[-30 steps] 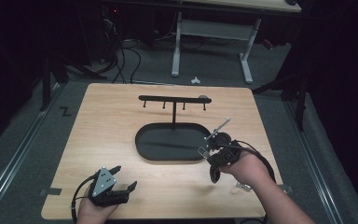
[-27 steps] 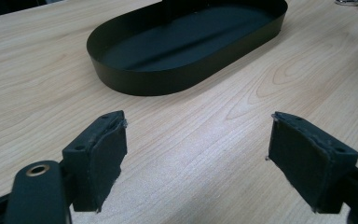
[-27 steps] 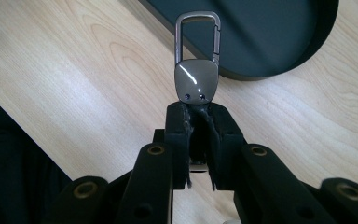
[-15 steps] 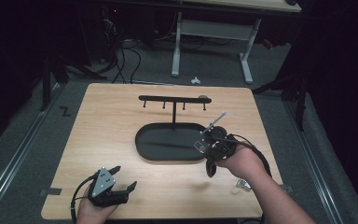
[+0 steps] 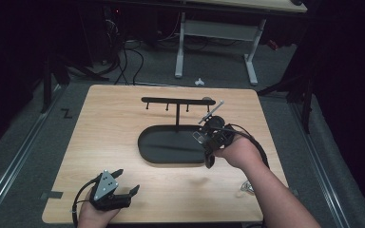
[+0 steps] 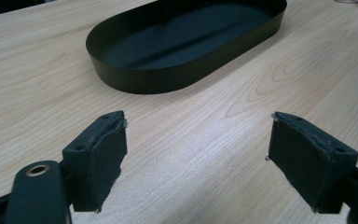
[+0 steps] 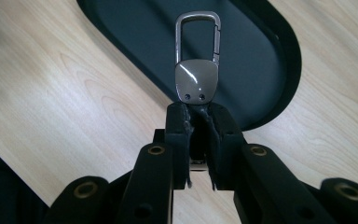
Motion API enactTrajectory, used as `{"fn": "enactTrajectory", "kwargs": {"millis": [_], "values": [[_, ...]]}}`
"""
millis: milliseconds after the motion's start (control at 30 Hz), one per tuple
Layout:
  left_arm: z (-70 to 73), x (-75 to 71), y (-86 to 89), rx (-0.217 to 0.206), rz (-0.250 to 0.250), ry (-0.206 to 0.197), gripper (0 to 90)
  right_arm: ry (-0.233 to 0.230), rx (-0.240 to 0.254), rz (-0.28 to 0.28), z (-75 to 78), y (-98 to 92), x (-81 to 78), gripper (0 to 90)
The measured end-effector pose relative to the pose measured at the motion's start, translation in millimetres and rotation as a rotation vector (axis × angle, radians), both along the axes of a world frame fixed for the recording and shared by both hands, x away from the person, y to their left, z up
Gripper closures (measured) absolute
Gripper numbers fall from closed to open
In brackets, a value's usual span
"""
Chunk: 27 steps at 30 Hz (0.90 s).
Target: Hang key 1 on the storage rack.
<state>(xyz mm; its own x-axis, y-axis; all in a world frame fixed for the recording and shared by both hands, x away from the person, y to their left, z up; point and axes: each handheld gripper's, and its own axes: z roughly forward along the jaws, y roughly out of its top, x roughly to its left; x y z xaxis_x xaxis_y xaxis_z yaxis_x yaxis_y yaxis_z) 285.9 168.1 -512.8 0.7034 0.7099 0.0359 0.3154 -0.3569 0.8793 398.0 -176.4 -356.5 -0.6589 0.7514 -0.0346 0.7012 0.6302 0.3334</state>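
Keyring clip clamped in the right hand-held gripper [image 7: 198,116]

The metal clip [image 7: 196,70] juts beyond its pinched jaws, over the black tray's [image 7: 270,56] end; left hand-held gripper [image 6: 196,154] gapes wide above the worktop [image 6: 37,84].

Light falls from above onto the pale wooden tabletop [image 5: 123,142], while the floor and room around it sink into near darkness. The high view is soft and grainy. In the right gripper view a bright glare spot sits on the shiny metal carabiner keyring [image 7: 196,70], sharply focused. The oval black metal tray [image 6: 186,42] beyond shows a faint sheen.
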Motion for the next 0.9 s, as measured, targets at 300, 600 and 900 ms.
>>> {"fn": "enactTrajectory", "kwargs": {"millis": [300,600,900], "values": [[-0.2,0.3,0.5,-0.002,0.002,0.004,19.8,-0.022,0.007,-0.021,10.0,1.6,15.3,80.6],[-0.4,0.3,1.2,-0.006,0.005,0.001,19.9,-0.041,0.014,-0.04,18.7,9.4,29.1,80.6],[0.2,-0.3,3.4,-0.007,0.006,0.005,19.9,-0.068,0.026,-0.037,28.1,18.2,39.5,80.6]]}}
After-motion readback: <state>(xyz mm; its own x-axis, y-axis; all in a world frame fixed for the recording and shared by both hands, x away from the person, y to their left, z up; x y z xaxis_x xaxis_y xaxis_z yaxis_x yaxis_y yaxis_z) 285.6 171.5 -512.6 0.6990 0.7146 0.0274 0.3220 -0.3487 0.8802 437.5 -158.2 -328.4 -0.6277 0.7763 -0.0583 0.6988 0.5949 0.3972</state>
